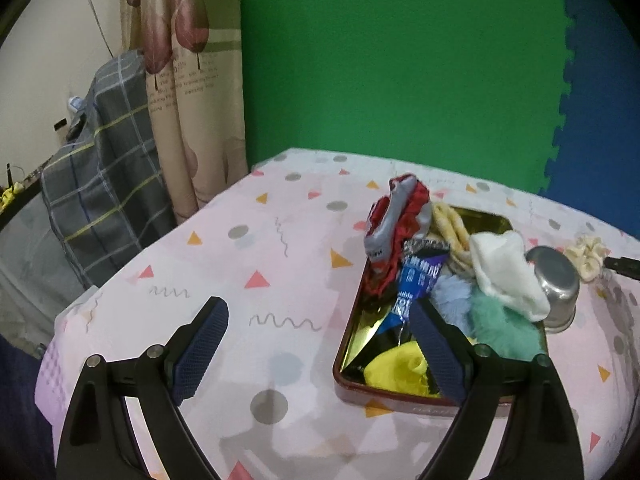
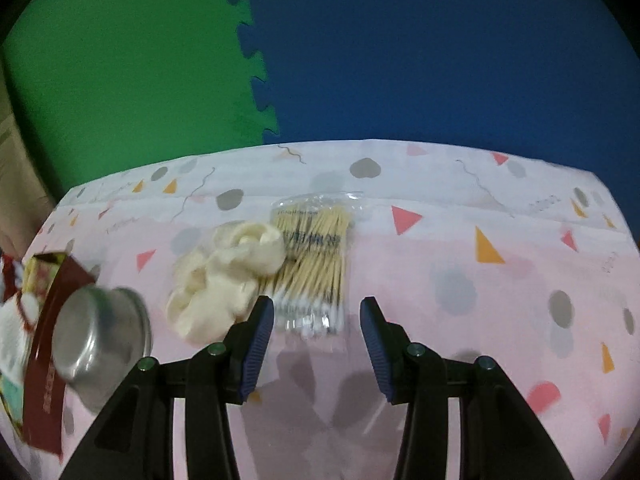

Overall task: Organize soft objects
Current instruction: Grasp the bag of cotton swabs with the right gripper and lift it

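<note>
The right gripper (image 2: 317, 322) hung open and empty between scrunchie (image 2: 224, 276) and swabs (image 2: 314, 264), so it risked pinching the swab packet instead.

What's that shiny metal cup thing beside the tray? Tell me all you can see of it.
The metal cup is a small round cup of dull silvery metal, with a flat base and a wider flared rim. It lies tipped over, base toward the cameras, on the patterned cloth, right against the tray, whose dark red wall it appears to touch. In the left view a white sock from the tray overlaps its edge. It is blurred in the right view.
</note>
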### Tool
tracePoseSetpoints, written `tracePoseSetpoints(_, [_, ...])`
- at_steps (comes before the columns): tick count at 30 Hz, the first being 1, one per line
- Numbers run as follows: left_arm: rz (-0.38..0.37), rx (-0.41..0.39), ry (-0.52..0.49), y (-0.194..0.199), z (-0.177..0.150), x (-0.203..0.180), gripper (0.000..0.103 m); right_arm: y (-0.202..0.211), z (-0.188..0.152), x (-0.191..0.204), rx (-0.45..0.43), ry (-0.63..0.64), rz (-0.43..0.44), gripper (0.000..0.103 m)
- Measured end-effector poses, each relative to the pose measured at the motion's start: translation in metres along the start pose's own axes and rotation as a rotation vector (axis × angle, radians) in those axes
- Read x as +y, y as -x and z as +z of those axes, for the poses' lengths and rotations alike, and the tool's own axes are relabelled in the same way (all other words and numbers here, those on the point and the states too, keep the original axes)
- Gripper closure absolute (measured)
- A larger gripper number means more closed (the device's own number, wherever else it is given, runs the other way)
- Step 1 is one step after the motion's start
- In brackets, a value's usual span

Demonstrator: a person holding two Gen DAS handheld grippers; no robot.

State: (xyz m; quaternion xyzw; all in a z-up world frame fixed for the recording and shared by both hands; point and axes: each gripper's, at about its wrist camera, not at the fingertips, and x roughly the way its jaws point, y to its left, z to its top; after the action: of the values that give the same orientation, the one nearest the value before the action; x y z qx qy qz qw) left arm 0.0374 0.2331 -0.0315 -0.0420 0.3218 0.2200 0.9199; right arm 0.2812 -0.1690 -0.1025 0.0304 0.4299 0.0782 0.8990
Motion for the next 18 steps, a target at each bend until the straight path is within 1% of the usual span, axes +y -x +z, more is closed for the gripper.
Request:
tracePoseSetpoints(3, [-0.008,-0.017,0.015,0.002,0.002,0.002,0.011,-0.019,0.011,0.002,0.013,-0.003,-0.001,0.057])
tracePoseSetpoints(6, [-0.001,-0.014,0.009,-0.001,0.002,0.001,0.011,-0.034,0.018,0.007,0.018,-0.003,0.014,0.056])
tracePoseSetpoints(7, [0.004,-0.009,0.006,-0.002,0.002,0.001,0.011,-0.038,0.020,0.009,0.017,0.001,0.017,0.054])
tracePoseSetpoints(9, [0.008,-0.001,0.000,-0.003,0.002,-0.001,0.011,-0.044,0.021,0.013,0.018,0.012,0.022,0.047])
tracePoseSetpoints(11, [0.017,-0.004,-0.006,-0.003,0.002,-0.003,0.011,-0.047,0.018,0.021,0.006,0.050,-0.004,0.044])
tracePoseSetpoints(13, [0.023,-0.006,-0.019,-0.002,0.003,-0.007,0.011,-0.048,0.017,0.031,0.018,0.114,-0.033,0.047])
tracePoseSetpoints(15, [0.025,-0.011,-0.035,0.000,0.004,-0.012,0.011,-0.046,0.014,0.035,0.016,0.153,-0.041,0.058])
tracePoseSetpoints(17, [0.015,-0.015,-0.050,0.004,0.007,-0.018,0.011,-0.042,0.011,0.035,0.016,0.159,-0.036,0.066])
tracePoseSetpoints(18, [0.010,-0.021,-0.057,0.007,0.009,-0.021,0.011,-0.038,0.008,0.033,0.014,0.160,-0.034,0.067])
